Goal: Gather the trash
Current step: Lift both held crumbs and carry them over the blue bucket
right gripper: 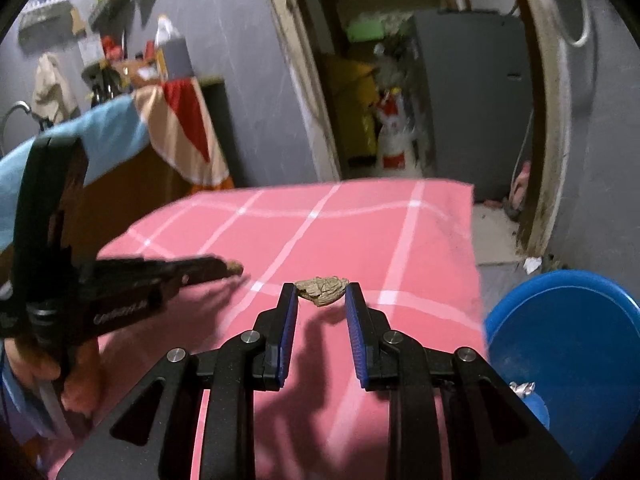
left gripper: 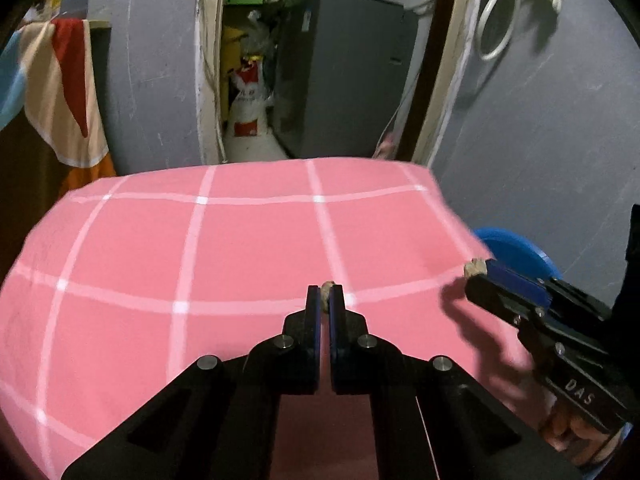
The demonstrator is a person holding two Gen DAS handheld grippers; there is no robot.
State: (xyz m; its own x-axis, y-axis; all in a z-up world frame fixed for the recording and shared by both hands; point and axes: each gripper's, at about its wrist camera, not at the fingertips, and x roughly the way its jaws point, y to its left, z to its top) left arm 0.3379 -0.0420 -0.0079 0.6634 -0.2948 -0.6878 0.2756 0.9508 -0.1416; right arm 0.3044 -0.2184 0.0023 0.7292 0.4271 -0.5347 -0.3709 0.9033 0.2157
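Right wrist view: right tool point(right gripper: 321, 294) pinches crumpled tan scrap point(right gripper: 322, 289) at fingertips above pink-checked counter point(right gripper: 360, 216); blue bin point(right gripper: 568, 344) just right, below counter edge. Left tool point(left gripper: 325, 300), nearly closed on smaller scrap point(left gripper: 327, 289), sits farther from bin.

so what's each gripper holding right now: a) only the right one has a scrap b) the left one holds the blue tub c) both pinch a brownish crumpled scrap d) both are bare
c: the left gripper is shut on a small brownish scrap, and the right gripper pinches a crumpled scrap between its fingertips, above the pink checked cloth; the blue tub sits untouched beside it.
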